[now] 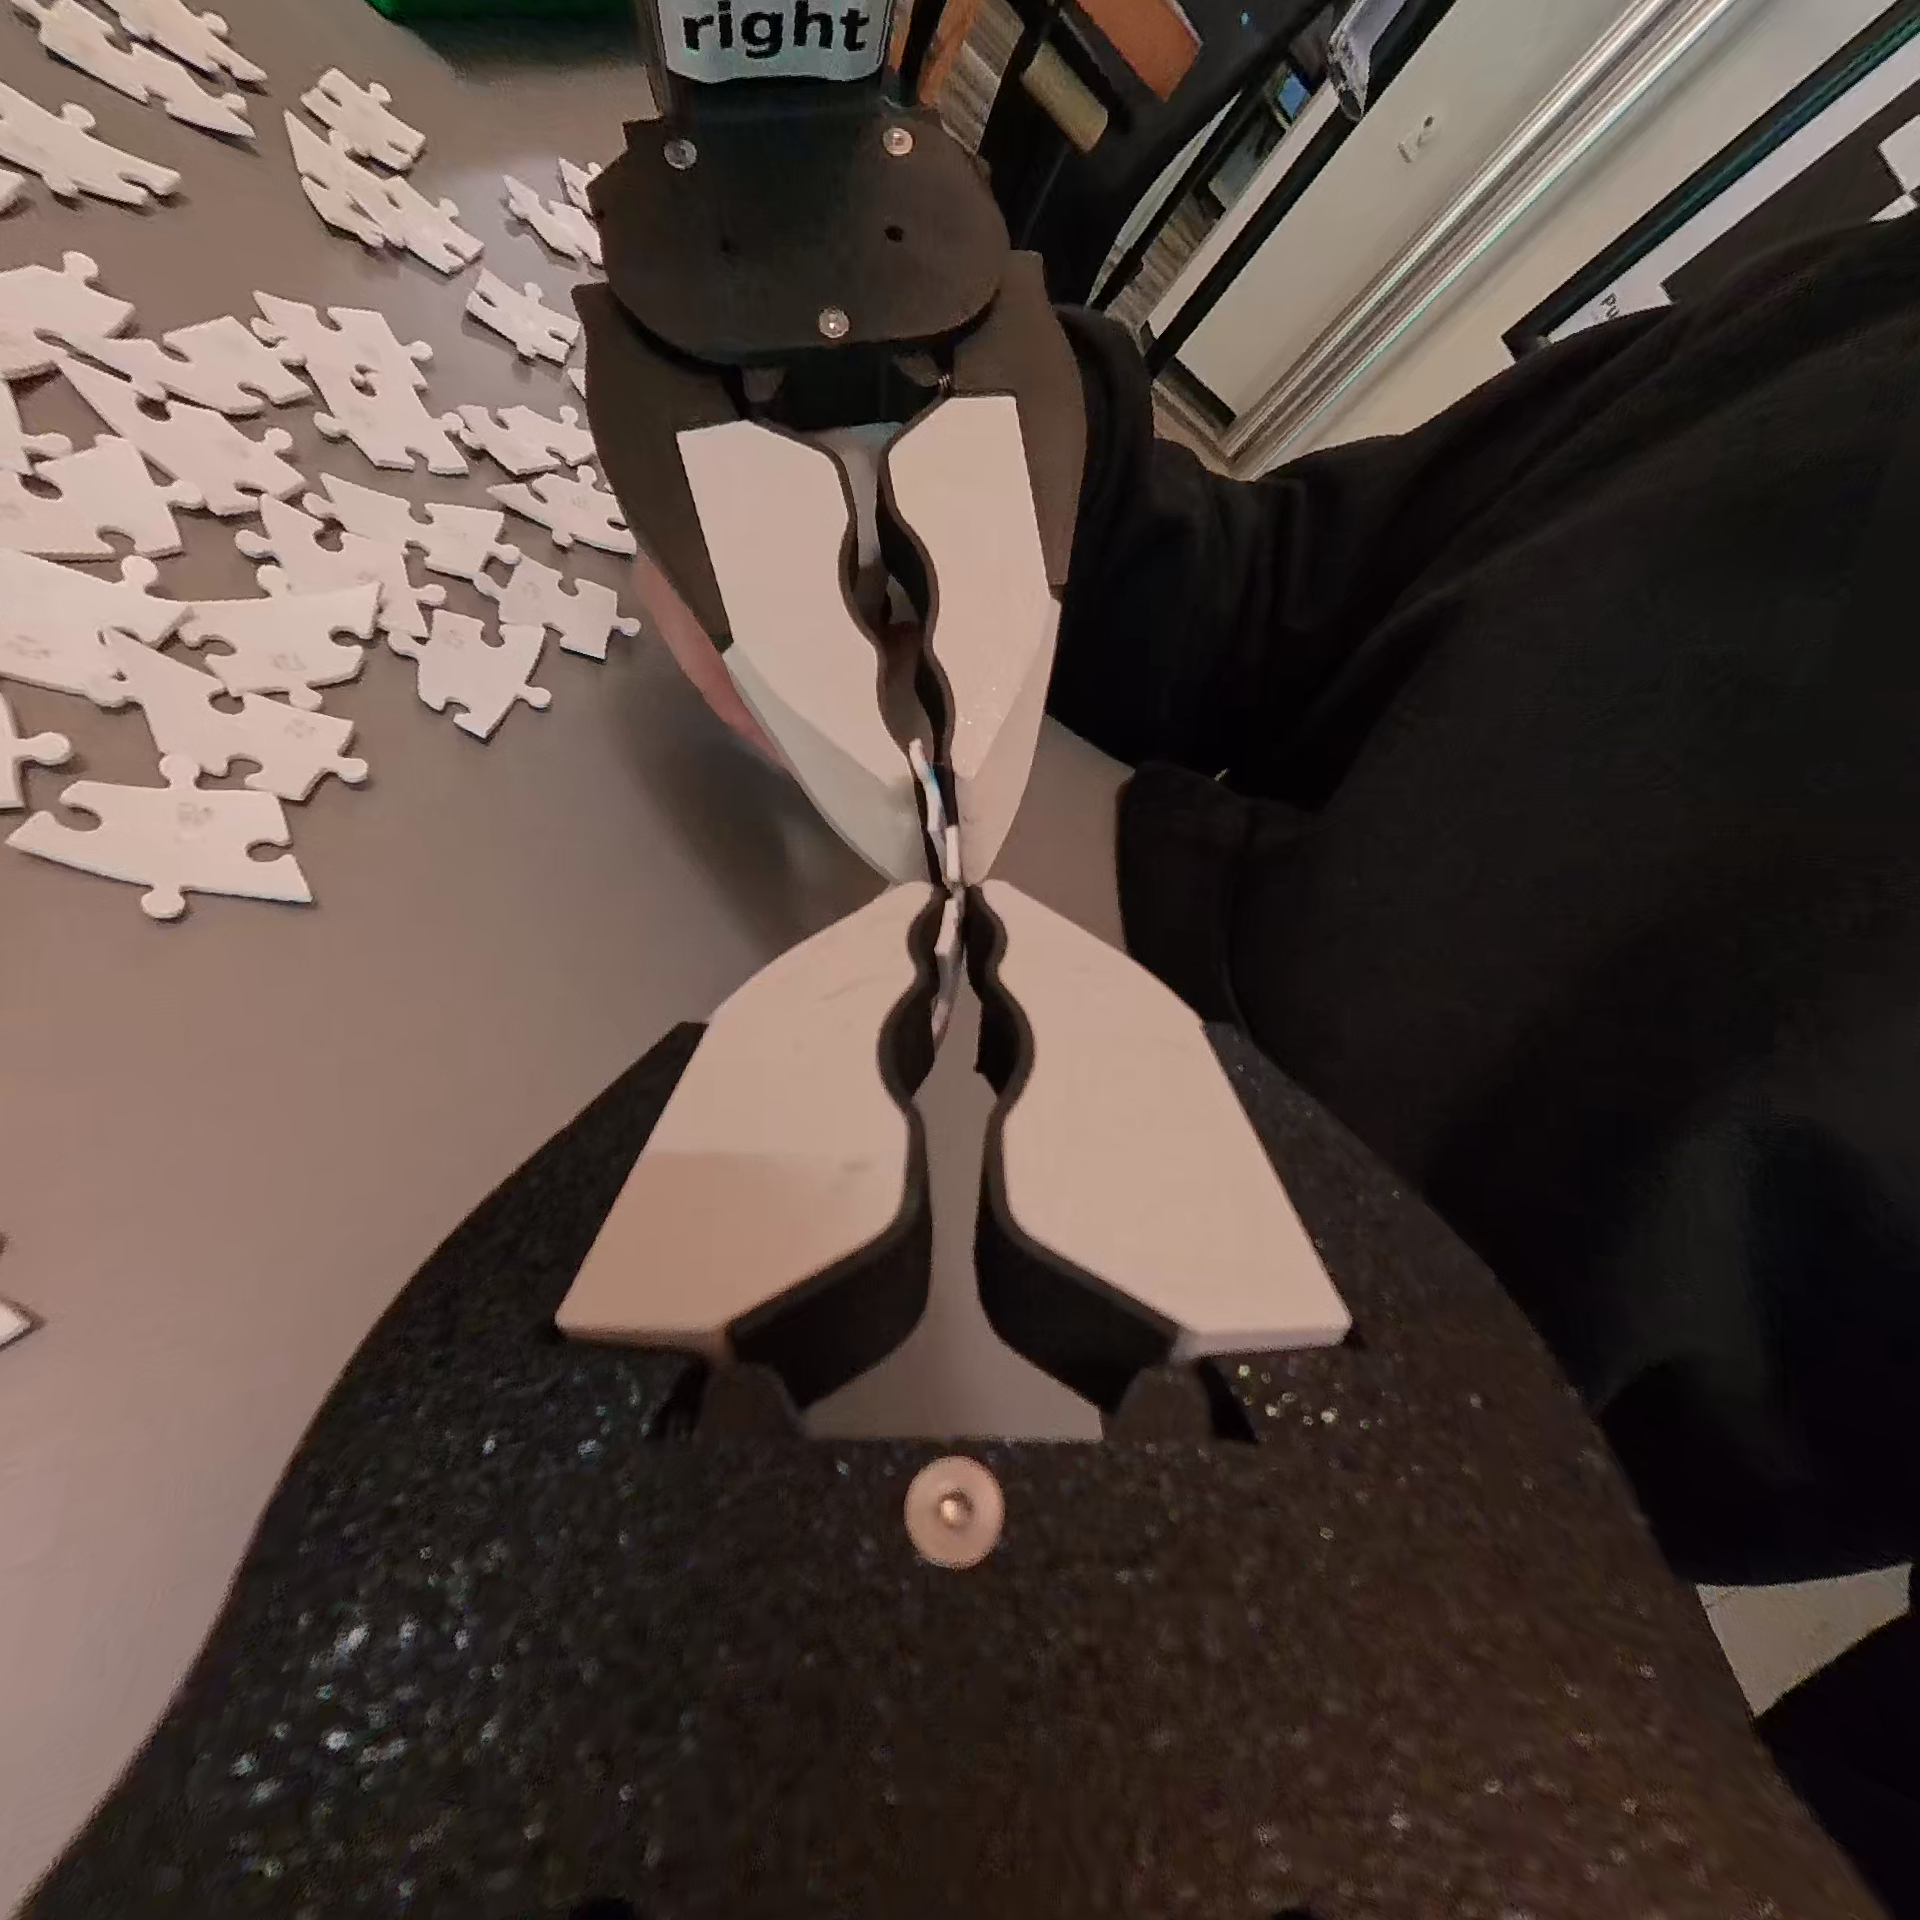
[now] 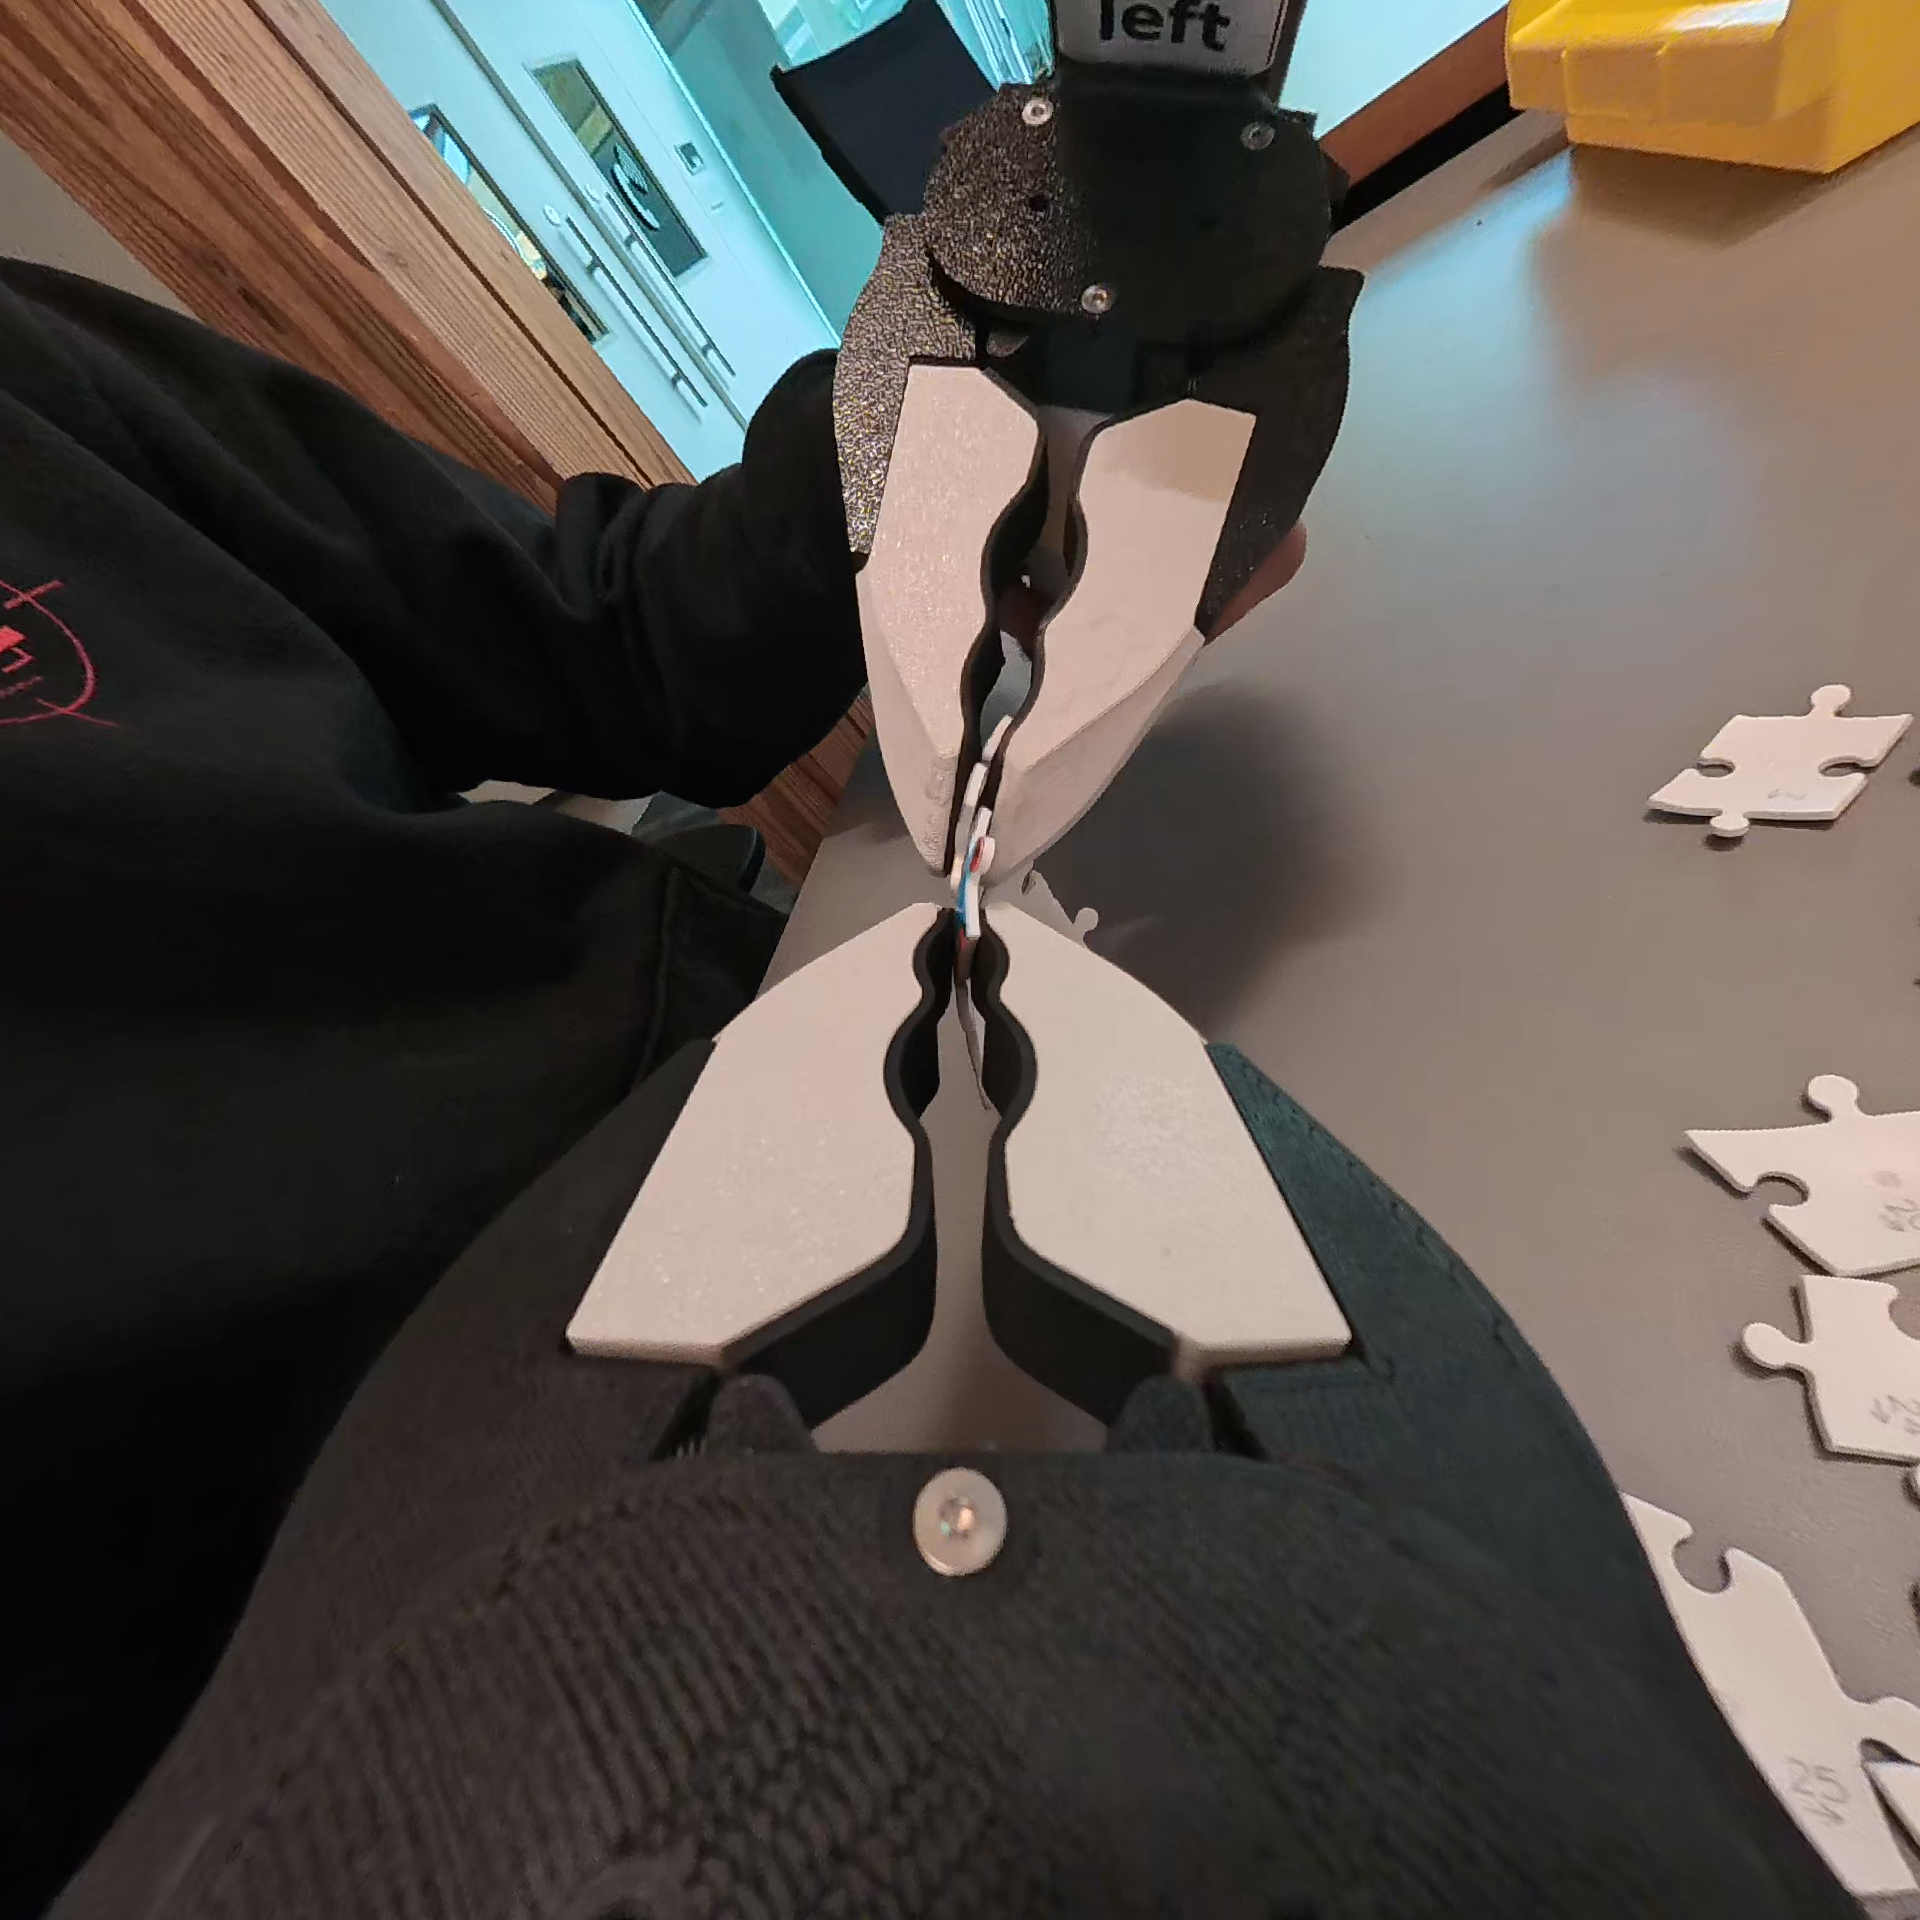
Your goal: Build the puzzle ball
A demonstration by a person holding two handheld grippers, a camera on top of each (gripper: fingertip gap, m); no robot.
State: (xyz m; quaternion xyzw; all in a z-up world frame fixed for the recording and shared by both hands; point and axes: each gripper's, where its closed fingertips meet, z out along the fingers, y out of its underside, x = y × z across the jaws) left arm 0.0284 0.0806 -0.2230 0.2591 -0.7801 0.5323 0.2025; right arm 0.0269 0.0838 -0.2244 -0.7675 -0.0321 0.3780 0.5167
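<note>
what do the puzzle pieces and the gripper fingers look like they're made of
Loose puzzle pieces: probably thin rigid plastic or coated card, matte white, holding a slight curve. Left gripper fingers: likely 3D-printed plastic, matte white faces lined with wavy black rubbery-looking pads.

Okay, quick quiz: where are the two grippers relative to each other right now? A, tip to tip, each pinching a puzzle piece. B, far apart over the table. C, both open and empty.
A: the left gripper and right gripper meet tip to tip, each shut on a puzzle piece.
</note>
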